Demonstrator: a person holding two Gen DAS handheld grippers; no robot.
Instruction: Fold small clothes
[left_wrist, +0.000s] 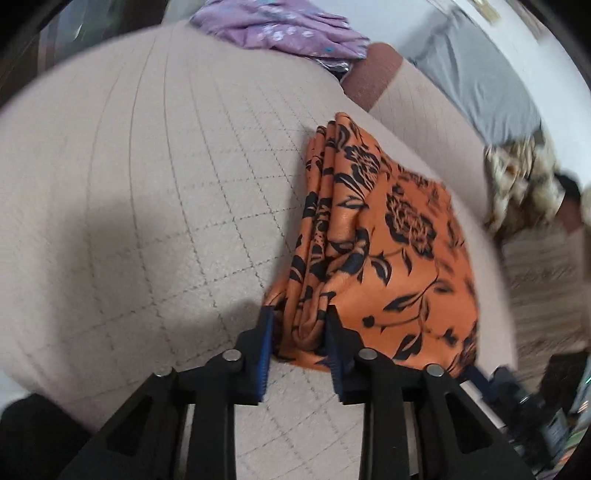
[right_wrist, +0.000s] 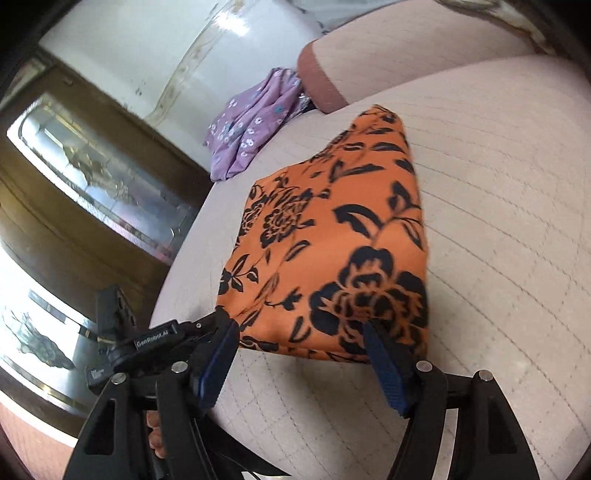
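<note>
An orange cloth with a black flower print (left_wrist: 384, 236) lies folded on the beige quilted bed cover (left_wrist: 147, 184). My left gripper (left_wrist: 299, 314) has its jaws partly open around the stacked folded edges at the cloth's near corner. In the right wrist view the same cloth (right_wrist: 332, 236) lies flat, and my right gripper (right_wrist: 299, 328) is open wide, its blue-padded fingers straddling the cloth's near edge. The left gripper (right_wrist: 218, 317) shows at the cloth's near left corner in the right wrist view.
A purple flowered garment (right_wrist: 247, 125) lies bunched at the far end of the bed, also in the left wrist view (left_wrist: 280, 29). A beige pillow with a brown end (right_wrist: 369, 66) lies beyond the cloth. A dark wooden cabinet with glass (right_wrist: 92, 184) stands left of the bed.
</note>
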